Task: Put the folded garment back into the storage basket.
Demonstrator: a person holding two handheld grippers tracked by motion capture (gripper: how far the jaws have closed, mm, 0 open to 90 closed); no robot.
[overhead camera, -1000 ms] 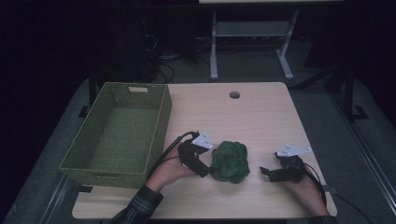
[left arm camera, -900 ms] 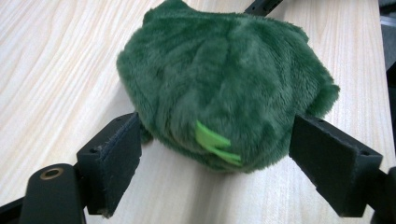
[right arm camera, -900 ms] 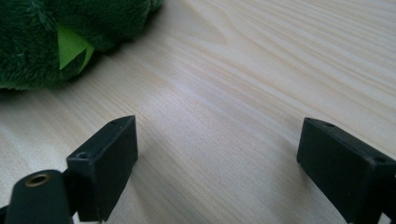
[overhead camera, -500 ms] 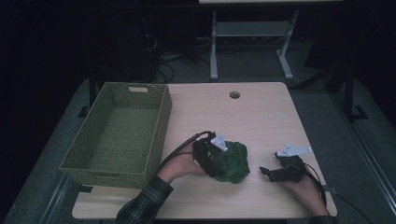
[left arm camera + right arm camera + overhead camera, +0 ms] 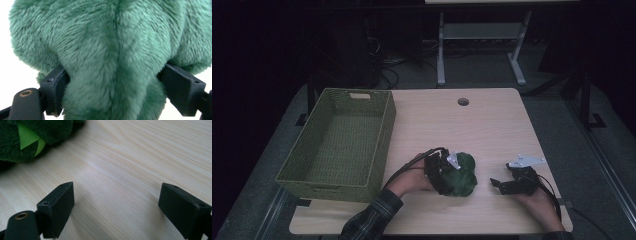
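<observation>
**Closing in on the plush with my left gripper**

Reaching done, grip pending: over the last second my left gripper (image 5: 447, 172) moves from beside the plush (image 5: 462, 175) right onto it, dropping lower. The plush itself hasn't shifted; it sits on the table (image 5: 452, 120) near the front edge, between my hands, well apart from the basket (image 5: 337, 145). My right gripper (image 5: 499, 184) hasn't moved, jaws apart, nothing between them, parked on the table just right of the plush. I judge the next step is squeezing, then lifting toward the basket.

High view: gives layout and an empty basket, but my left jaws are hidden against the dark fur. Left gripper view: the plush (image 5: 112, 50) bulges between both jaws, fur against each pad; jaws stand wide, and I can't tell if they're pressing yet. Right gripper view: bare wood between spread jaws, plus a light-green patch (image 5: 26, 135) on the plush, top left.
</observation>
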